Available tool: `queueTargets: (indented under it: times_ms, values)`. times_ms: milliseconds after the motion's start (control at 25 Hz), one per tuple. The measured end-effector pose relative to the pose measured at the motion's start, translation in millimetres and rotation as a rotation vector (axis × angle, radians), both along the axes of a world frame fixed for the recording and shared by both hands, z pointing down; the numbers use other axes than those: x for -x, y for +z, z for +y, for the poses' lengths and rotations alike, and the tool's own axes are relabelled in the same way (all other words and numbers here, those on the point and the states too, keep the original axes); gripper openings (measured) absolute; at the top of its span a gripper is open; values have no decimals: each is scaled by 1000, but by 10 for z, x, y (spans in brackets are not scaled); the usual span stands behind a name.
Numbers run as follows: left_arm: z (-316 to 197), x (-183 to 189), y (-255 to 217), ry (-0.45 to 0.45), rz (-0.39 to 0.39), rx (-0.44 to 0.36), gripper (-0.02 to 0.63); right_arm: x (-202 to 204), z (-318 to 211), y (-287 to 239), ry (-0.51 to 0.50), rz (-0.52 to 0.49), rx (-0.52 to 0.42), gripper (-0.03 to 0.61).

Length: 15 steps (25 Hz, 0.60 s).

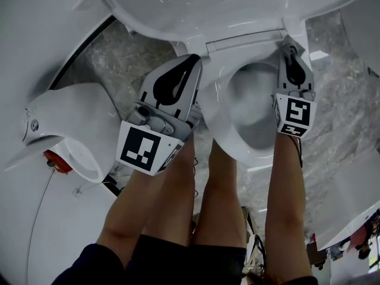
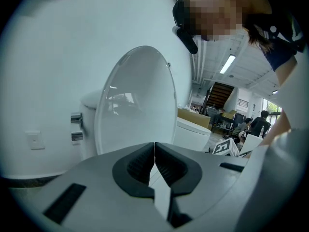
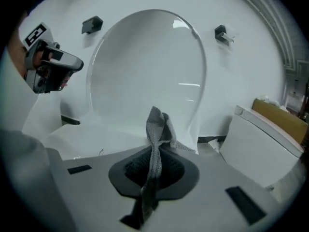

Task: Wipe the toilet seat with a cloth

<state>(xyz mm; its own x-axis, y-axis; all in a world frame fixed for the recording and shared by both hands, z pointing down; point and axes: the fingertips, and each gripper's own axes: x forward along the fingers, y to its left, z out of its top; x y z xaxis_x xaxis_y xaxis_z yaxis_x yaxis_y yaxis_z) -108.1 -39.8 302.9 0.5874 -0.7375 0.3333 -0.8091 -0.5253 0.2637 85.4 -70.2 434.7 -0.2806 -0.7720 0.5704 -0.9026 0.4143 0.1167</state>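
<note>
The white toilet has its lid point(image 1: 237, 5) raised and its seat point(image 1: 221, 136) down around the bowl. My right gripper point(image 1: 289, 46) hovers over the seat's right rear, near the hinge. It is shut on a grey mesh cloth point(image 3: 157, 127) that sticks up from between the jaws, in front of the lid point(image 3: 145, 66). In the head view the cloth is hidden. My left gripper point(image 1: 193, 64) sits at the seat's left rear, shut with nothing in it point(image 2: 154, 149), and faces the raised lid point(image 2: 140, 105). It also shows in the right gripper view, upper left point(image 3: 50, 66).
Another white toilet point(image 1: 71, 123) with a red item point(image 1: 56, 159) stands to the left. A further fixture point(image 3: 260, 144) stands to the right. Chrome flush buttons point(image 2: 76, 127) sit on the wall. The person's legs stand just before the bowl on the grey marble floor point(image 1: 119, 58).
</note>
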Motion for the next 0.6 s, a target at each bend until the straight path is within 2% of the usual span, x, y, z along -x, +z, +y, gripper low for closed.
queueTargets:
  times_ms: [80,120,280,360,480,600]
  values:
    - [5,-7,2,3,0,-1,21,191,47,17,-30,-45,5,29]
    - [6,-12,4,4,0,-1,21,373,96,25,-77,-70,13,29]
    - [0,-46,-6,7,2,-2,21,1320,544,45,-353,-161,61,29]
    - [8,-71,-16,12,0,-3,21,1689,855,9,-453,-224,84,29]
    - [14,-108,-23,22,-3,-3,21,1979,1161,-51,-557,-274,107,29]
    - [14,-122,-42,28,-5,-6,21,1962,1129,-42,-603,-218,90,29]
